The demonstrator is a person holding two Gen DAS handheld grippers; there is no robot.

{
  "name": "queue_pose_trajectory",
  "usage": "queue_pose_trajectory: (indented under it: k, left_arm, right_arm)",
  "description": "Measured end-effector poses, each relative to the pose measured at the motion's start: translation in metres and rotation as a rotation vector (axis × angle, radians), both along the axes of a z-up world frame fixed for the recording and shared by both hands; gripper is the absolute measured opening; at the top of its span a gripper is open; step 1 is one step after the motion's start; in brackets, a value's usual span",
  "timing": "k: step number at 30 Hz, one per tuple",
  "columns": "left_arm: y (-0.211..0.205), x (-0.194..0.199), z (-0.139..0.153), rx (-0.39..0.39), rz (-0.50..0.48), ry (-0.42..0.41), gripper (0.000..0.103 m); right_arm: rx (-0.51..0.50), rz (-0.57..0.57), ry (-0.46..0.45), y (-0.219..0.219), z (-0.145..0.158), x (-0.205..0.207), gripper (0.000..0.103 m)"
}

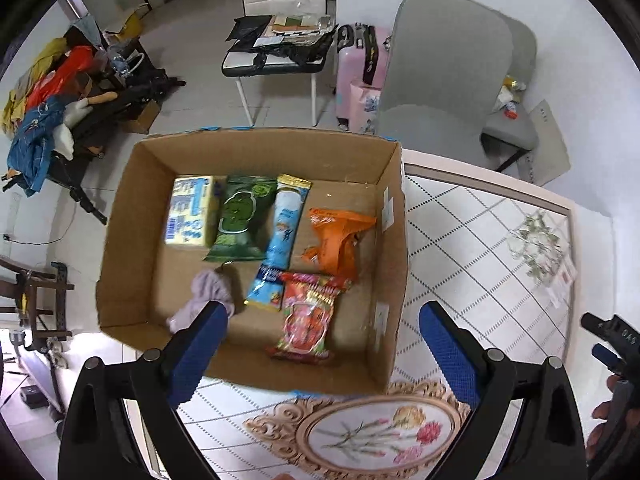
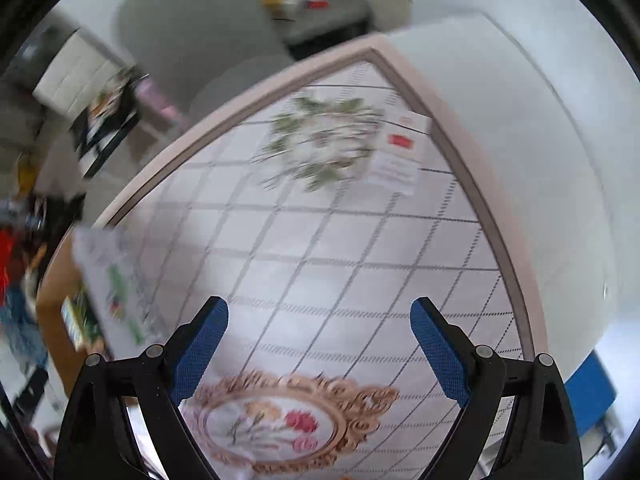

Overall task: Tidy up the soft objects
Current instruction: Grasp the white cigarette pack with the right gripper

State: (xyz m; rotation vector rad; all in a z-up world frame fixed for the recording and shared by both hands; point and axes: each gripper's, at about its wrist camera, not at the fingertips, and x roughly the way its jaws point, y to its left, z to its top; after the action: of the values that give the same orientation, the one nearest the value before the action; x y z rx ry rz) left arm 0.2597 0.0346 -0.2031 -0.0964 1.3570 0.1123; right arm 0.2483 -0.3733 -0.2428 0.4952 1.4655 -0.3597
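Observation:
In the left wrist view an open cardboard box (image 1: 132, 248) stands on the table's left part. Inside lie a yellow-blue pack (image 1: 190, 212), a green packet (image 1: 238, 220), a light blue tube packet (image 1: 280, 236), an orange bag (image 1: 338, 240), a red snack packet (image 1: 308, 316) and a lilac cloth (image 1: 208, 296). My left gripper (image 1: 324, 320) is open and empty above the box's near side. My right gripper (image 2: 320, 316) is open and empty above the patterned tablecloth (image 2: 320, 240); the view is blurred. The box's corner (image 2: 52, 288) shows at the left.
A leaflet (image 2: 398, 152) lies near the table's far right corner. Grey chairs (image 1: 448, 72) stand behind the table. A white chair with clutter (image 1: 280, 40), a pink suitcase (image 1: 356, 76) and a pile of clothes (image 1: 48, 92) stand on the floor beyond.

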Motion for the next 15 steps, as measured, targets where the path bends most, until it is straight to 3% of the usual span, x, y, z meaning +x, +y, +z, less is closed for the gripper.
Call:
queue_pose_trajectory:
  k: [7, 15]
  left_arm:
    - [-0.035, 0.030, -0.037, 0.057, 0.028, 0.042, 0.098]
    - [-0.067, 0.050, -0.061, 0.101, 0.014, 0.077, 0.098]
  right_arm:
    - [0.012, -0.128, 0.061, -0.074, -0.067, 0.039, 0.094]
    - [0.025, -0.195, 0.138, -0.118, -0.135, 0.077, 0.094]
